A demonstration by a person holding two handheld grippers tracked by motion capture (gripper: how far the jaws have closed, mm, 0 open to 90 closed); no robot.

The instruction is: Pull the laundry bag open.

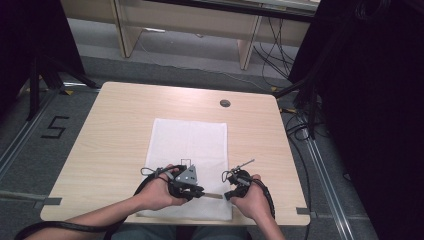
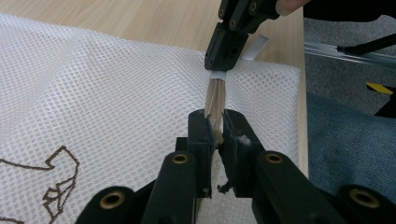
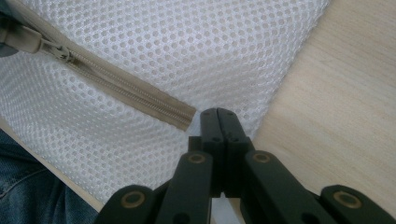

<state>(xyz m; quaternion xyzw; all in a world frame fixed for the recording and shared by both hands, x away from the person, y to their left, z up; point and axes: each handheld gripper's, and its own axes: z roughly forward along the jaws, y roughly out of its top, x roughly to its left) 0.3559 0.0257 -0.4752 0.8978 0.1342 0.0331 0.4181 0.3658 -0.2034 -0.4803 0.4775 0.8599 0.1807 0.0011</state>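
A white mesh bag lies flat on the wooden table, with a beige zipper along its near edge. My left gripper is shut on the beige zipper pull, near the bag's front edge. The zipper runs on from there to my right gripper. That right gripper is shut on the bag's edge, right beside the closed end of the zipper, at the bag's front right corner. The person's hands hold both grippers low over the cloth.
A round cable hole sits in the table's far side. A brown outline drawing marks the bag. The table's front edge and the person's jeans lie just below the grippers. Black stands and cables flank the table.
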